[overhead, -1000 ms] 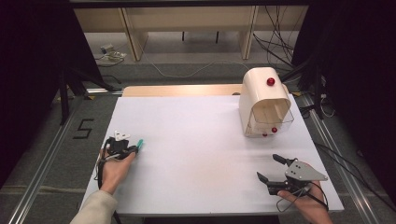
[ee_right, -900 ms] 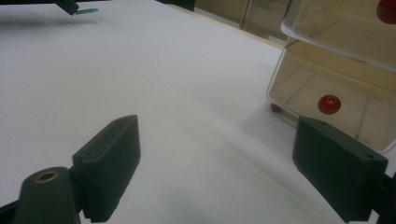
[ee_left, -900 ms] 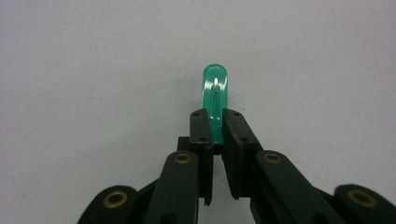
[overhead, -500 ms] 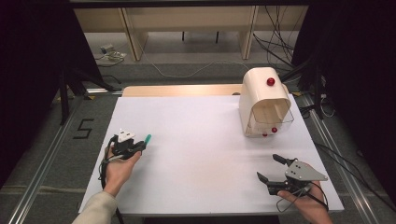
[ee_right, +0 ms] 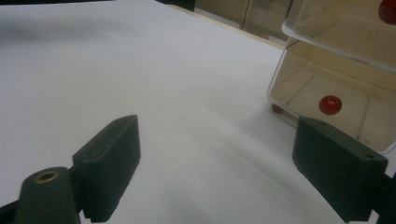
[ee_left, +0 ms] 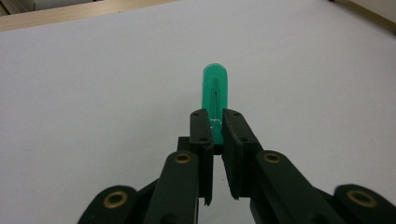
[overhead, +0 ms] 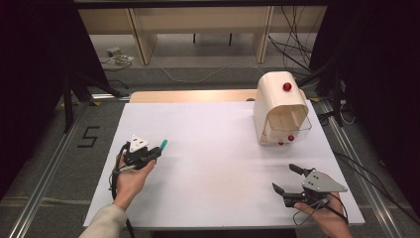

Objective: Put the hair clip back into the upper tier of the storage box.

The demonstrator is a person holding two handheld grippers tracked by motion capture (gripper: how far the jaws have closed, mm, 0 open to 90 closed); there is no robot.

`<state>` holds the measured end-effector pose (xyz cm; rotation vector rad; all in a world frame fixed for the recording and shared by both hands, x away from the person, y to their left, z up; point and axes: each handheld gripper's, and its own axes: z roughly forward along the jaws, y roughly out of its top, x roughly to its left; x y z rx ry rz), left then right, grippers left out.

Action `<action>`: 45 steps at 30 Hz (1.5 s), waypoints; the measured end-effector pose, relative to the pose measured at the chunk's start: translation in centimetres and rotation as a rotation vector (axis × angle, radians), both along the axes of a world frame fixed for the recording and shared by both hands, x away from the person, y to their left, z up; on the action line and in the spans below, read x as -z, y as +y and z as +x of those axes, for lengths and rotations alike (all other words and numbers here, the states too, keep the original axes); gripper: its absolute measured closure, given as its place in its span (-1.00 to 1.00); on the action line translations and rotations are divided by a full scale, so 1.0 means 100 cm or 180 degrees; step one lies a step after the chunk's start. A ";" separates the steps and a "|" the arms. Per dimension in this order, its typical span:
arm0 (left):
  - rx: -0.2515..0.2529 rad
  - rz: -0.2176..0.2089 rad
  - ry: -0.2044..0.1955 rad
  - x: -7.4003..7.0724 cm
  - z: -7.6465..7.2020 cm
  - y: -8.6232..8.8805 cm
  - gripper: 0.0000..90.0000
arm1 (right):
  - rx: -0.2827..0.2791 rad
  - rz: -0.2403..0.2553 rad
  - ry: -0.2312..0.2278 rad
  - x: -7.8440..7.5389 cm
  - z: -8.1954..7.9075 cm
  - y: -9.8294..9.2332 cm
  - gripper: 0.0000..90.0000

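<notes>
Left tool point(overhead: 154, 154) has lifted and shifted rightward, clenched on a green tube point(ee_left: 215, 95). Right tool point(overhead: 287, 179) rests released. Cream bread-bin-style box point(overhead: 280, 106) stands well apart on the desk point(overhead: 213, 134), path unobstructed.

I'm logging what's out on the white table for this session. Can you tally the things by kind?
Green tube, held in the left hand-held gripper: 1
Cream box with red knobs: 1
Hand-held grippers, left and right: 2
Total: 4
</notes>
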<state>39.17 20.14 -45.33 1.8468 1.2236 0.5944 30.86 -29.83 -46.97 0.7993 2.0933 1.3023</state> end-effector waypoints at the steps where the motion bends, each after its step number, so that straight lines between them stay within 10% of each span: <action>1: 0.0004 -0.0003 -0.0003 -0.001 0.000 0.000 0.83 | 0.0001 0.0001 0.0000 0.000 0.000 0.000 -0.64; 45: 0.0305 0.0000 -0.0374 -0.021 -0.004 -0.037 0.84 | -0.0017 0.0009 0.0002 0.001 0.000 0.000 -0.64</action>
